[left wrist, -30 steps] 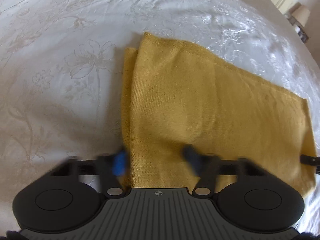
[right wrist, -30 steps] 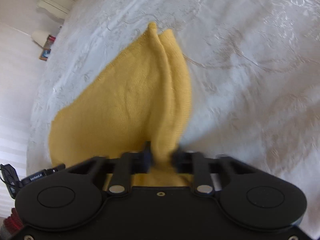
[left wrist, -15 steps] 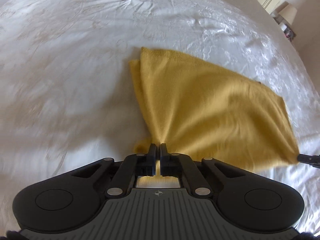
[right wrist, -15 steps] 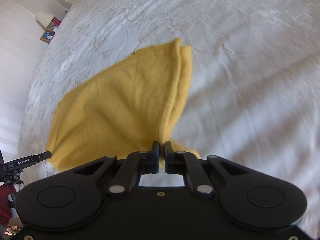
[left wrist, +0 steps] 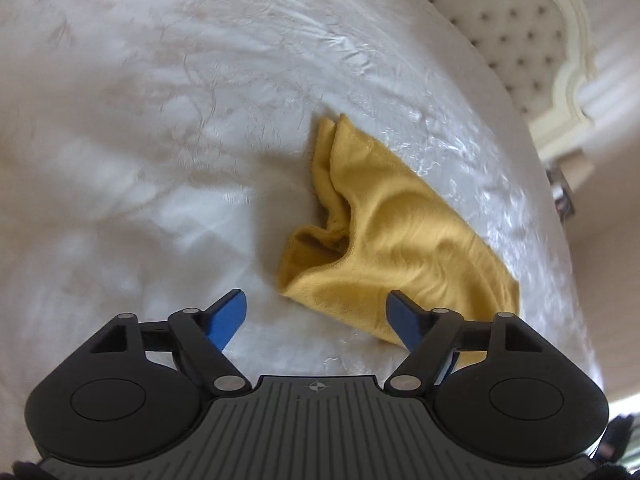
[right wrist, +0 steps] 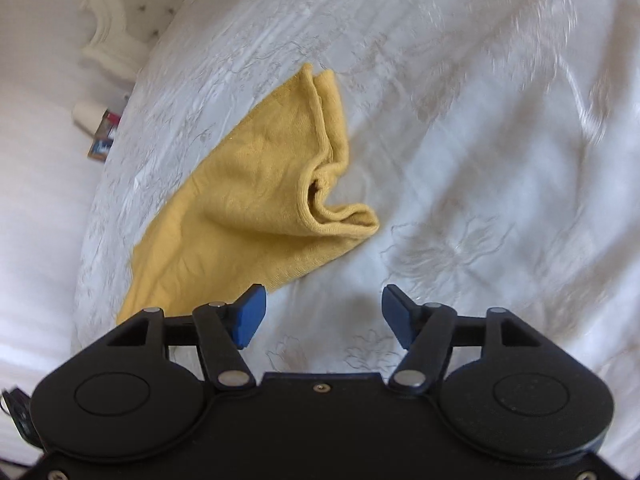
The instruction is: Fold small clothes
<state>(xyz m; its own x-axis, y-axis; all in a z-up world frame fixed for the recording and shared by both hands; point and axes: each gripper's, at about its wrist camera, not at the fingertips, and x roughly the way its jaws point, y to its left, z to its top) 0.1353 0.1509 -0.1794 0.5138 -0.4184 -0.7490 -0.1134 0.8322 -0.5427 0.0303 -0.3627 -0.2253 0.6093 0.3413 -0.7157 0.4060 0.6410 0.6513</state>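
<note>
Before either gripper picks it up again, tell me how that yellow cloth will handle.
The yellow cloth will probably go limp and sag from any pinch point: it lies in soft ripples with its layered edge curled open. It looks light, a thin knit. Pushed, it would likely bunch rather than slide whole on the white bedspread.

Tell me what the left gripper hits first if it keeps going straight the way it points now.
Most likely the near edge of the yellow cloth, lying on the white bedspread. The left gripper has nothing between its opening jaws. Depth is unclear, so it might meet bare bedspread just short of the cloth.
</note>
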